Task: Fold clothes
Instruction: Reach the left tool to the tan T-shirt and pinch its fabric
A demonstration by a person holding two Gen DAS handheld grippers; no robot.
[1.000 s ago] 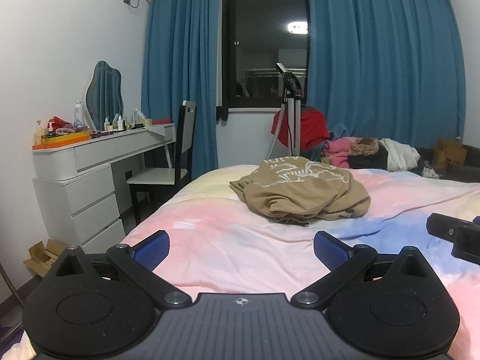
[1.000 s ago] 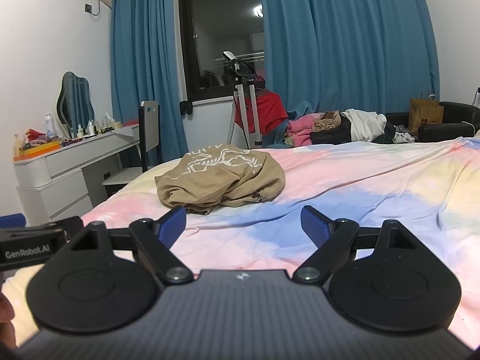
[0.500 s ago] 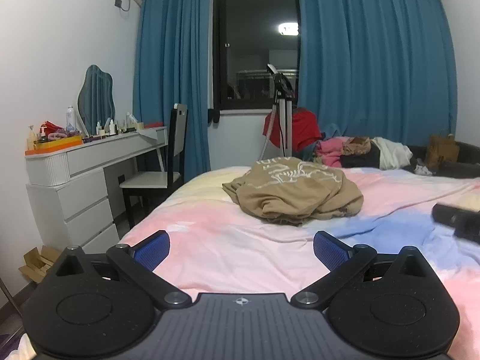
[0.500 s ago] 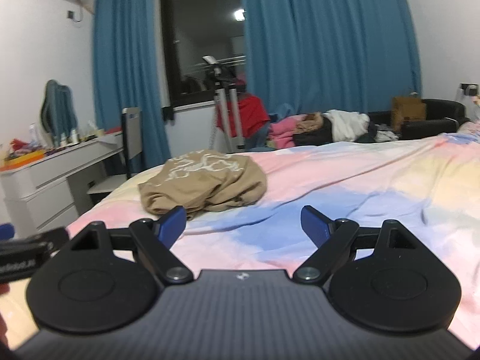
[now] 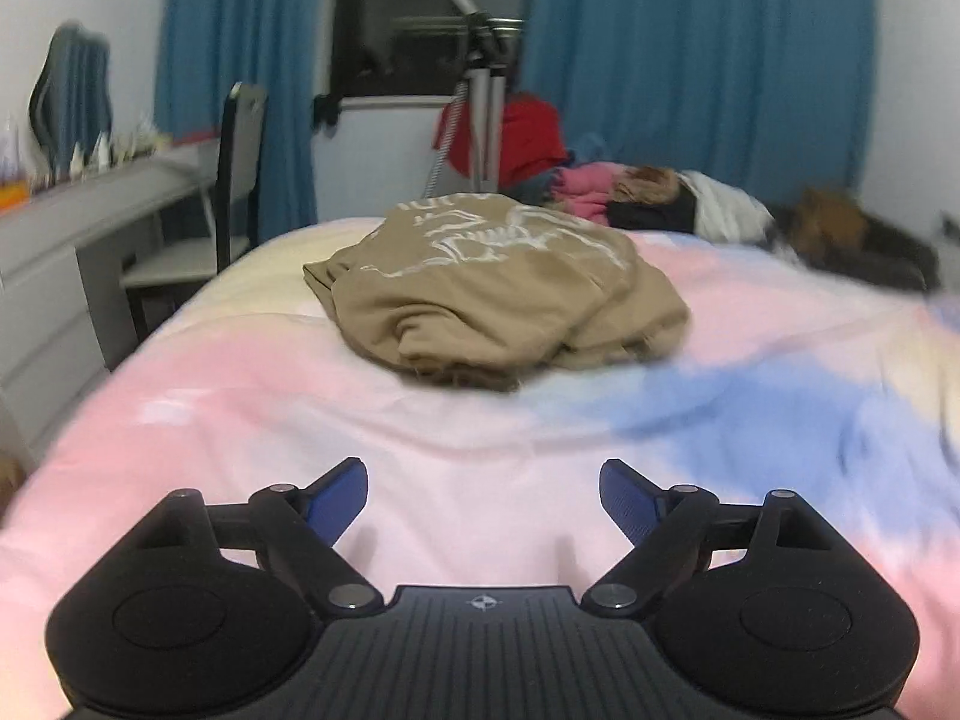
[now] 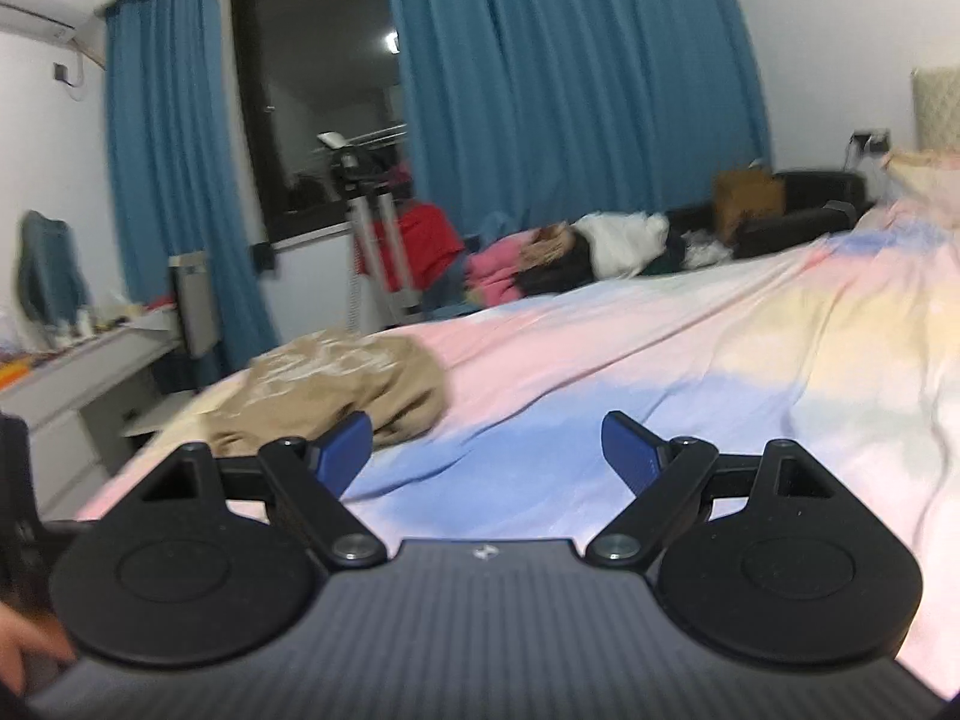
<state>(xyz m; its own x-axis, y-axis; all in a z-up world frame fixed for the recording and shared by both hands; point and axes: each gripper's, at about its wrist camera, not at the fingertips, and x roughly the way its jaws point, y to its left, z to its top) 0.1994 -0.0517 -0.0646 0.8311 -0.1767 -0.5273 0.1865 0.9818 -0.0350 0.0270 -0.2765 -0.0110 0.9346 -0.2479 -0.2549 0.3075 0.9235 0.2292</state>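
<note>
Beyond the bed, a heap of pink, white and dark clothes (image 5: 648, 198) lies by the blue curtains (image 5: 690, 60), with a silver tripod (image 5: 483, 114) and a red cloth (image 5: 528, 132) under the dark window (image 6: 318, 120). At the side stand a white dressing table (image 5: 72, 228) and a dark-backed chair (image 5: 234, 192). Nothing blocks the crumpled tan sweatshirt with a white print (image 5: 498, 288), which lies on the pink, blue and yellow bedsheet (image 5: 300, 420), well ahead of both grippers. The left gripper (image 5: 483, 492) has just been closing; its jaws are spread and empty. The right gripper (image 6: 486, 450) also stands spread, holding nothing.
</note>
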